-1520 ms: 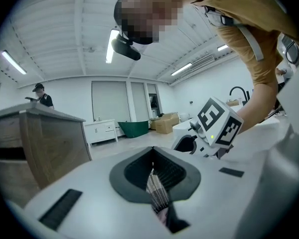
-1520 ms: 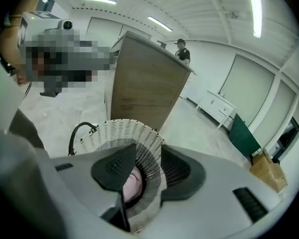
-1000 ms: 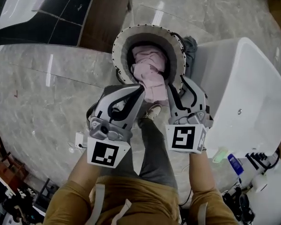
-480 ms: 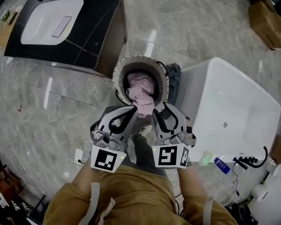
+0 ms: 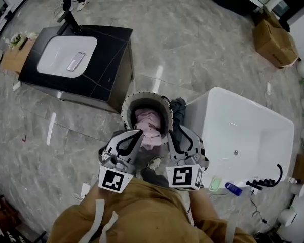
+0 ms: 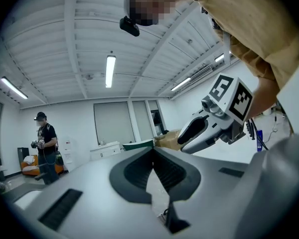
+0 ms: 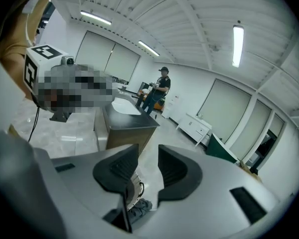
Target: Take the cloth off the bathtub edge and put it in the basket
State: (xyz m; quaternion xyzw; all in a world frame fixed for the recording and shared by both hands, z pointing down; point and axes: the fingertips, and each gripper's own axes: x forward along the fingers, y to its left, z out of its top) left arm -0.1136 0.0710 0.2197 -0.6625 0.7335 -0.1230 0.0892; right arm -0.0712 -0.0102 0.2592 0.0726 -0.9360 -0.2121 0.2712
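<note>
Two grippers, one cloth.

1. Grey two-jaw left gripper [image 5: 136, 135]: jaws pressed together, empty.
2. Round woven pale-rimmed basket [image 5: 127, 105]: holds the crumpled pink fabric cloth [image 5: 148, 121], heaped mid-basket. Judged light, soft, limp and unbreakable. It would sag when lifted, so pinch a raised top fold.
3. Grey two-jaw right gripper [image 5: 173, 134]: jaws parted, just been closing, nothing between.
4. White rectangular bathtub [image 5: 243, 130]: beside basket, cloth not on it.

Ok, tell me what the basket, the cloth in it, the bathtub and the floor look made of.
Basket: probably woven fibre or fabric, matt; its pale rim shows a dotted, stitched-looking pattern.
Cloth: soft pink fabric, matt; it lies in crumpled folds.
Bathtub: glossy white, acrylic or ceramic, I cannot tell which; smooth, with a sheen.
Floor: polished grey marble-look tile; veining, and light strips mirrored in it.
</note>
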